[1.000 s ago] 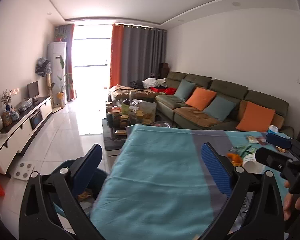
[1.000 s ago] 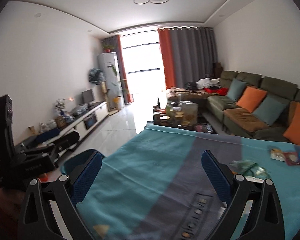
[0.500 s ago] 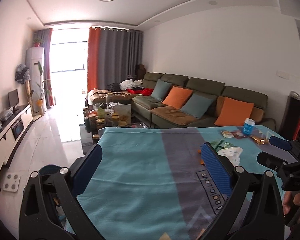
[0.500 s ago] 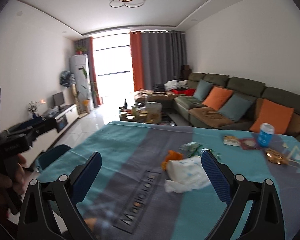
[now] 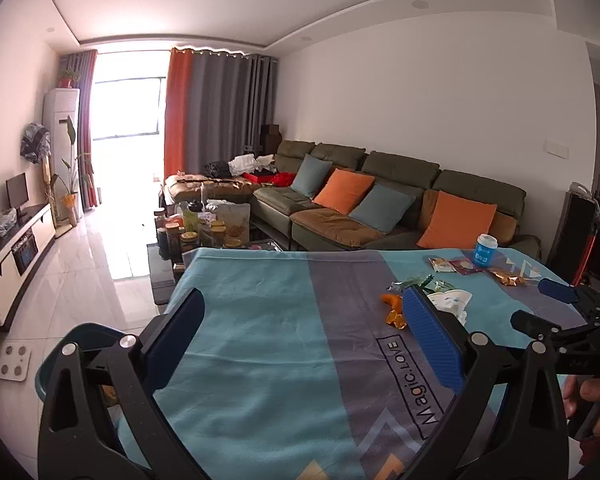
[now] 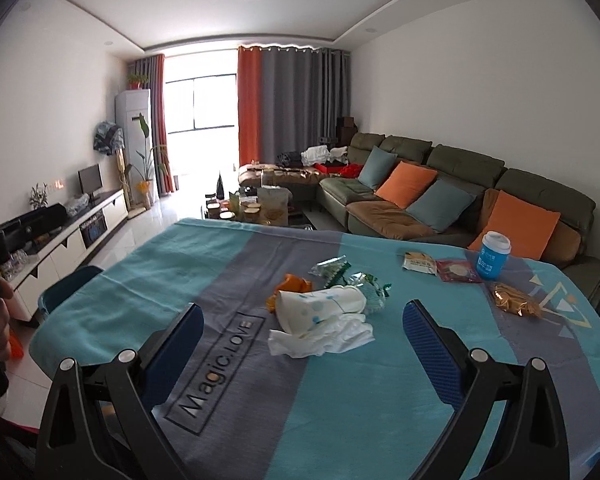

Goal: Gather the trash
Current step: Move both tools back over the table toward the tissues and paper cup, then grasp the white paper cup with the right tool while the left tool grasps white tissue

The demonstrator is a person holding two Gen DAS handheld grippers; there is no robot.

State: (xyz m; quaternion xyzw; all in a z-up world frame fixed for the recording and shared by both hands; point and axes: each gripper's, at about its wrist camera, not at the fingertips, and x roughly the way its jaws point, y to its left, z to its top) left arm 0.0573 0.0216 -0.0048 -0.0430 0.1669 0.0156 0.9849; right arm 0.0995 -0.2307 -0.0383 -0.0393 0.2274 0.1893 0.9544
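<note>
Teal tablecloth [image 6: 100, 312]: trash pile [image 6: 324, 312] mid-table, near edge bare.

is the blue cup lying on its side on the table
No, the blue cup stands upright with its white lid on top, near the far edge of the tablecloth.

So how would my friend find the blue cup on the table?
Start at the teal and grey tablecloth, then go to its far corner nearest the sofa. The blue cup stands upright beside flat snack packets, the only tall thing there, with a white lid.
</note>
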